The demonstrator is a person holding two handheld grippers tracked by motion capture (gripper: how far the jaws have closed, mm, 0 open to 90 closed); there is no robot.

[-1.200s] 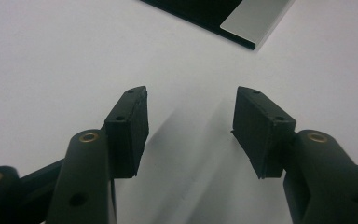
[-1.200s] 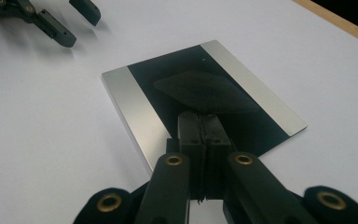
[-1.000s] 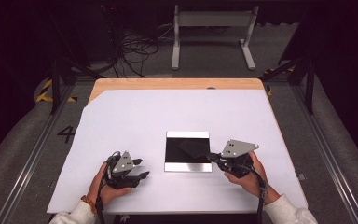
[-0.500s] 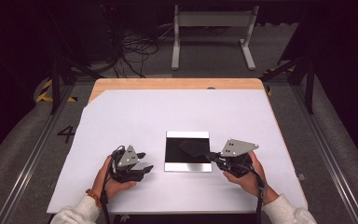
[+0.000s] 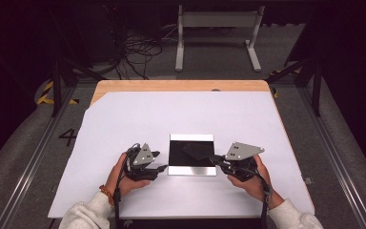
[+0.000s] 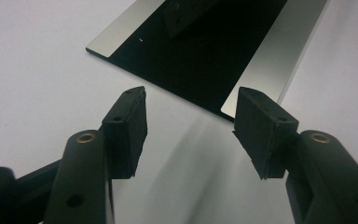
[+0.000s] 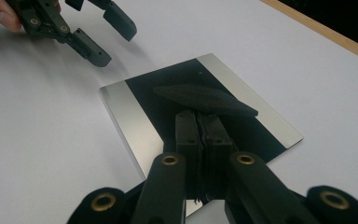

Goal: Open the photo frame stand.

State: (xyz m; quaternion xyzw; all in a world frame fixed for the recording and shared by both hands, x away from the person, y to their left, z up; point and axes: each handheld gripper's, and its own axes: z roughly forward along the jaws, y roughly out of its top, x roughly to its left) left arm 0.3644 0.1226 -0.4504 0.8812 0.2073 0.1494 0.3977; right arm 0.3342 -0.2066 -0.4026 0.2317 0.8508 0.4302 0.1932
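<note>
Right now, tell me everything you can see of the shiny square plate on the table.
The plate is a flat, thin, mirror-like square, reflecting dark in the middle with bright silvery bands along two opposite edges. It lies flat on the white table cover. The right hand-held gripper, jaws shut, rests over its right edge; the left hand-held gripper stands open, just short of it.

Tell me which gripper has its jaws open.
The left gripper: its jaws stand apart, nothing between them. The right gripper is shut, its tips at the mirror plate.
</note>
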